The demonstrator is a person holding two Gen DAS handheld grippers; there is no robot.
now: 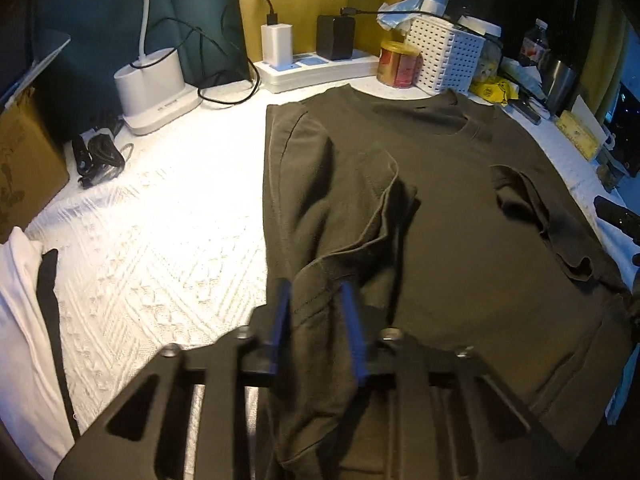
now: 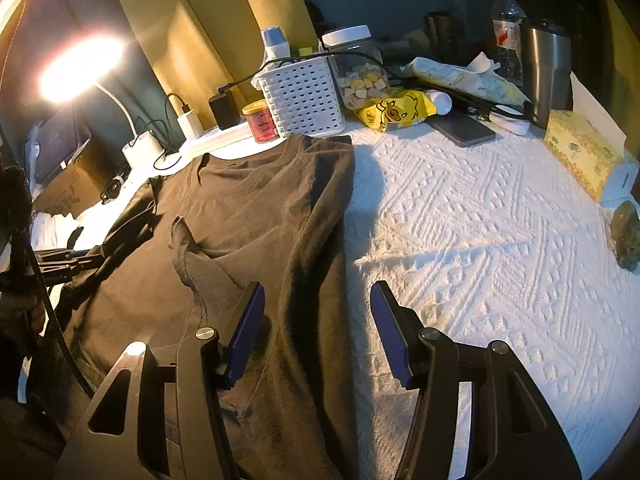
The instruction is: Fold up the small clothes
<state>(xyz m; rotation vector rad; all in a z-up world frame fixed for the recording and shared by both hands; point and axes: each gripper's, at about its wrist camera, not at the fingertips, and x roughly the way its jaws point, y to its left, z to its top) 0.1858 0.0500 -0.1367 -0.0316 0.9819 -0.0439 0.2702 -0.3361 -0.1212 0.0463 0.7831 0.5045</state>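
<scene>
Fold stage of a dark T-shirt (image 1: 460, 208) lying flat, collar toward the far clutter, on a white textured cloth covering the counter (image 2: 480, 240). Left hand-held gripper (image 1: 316, 320) is clenched on a bunched fold of the shirt's left side, apparently the sleeve and side hem, lifted above the body panel. Right hand-held gripper (image 2: 316, 328) is released: 1 blue pad sits over the shirt's right edge, the other over bare cloth, and nothing lies between them.

Technique (judgement): the lifted portion should be carried inward over the chest and laid so its new edge runs parallel to the long side; keeping the pinch low and moving slowly will limit creasing. The right sleeve (image 1: 552, 232) already appears turned onto the body, rumpled, and may need smoothing. The free right gripper could pin the body panel while the left draws across.

Edges and clearance: the collar nearly meets a red can (image 2: 262, 122) and a white perforated basket (image 2: 304, 96), so little room remains at the far end. Left of the shirt the cloth is open up to the lamp base (image 1: 156, 88) and a cardboard box (image 1: 28, 160). Right of the shirt a wide bare stretch extends to a tissue box (image 2: 580, 152) and a phone (image 2: 464, 130).
</scene>
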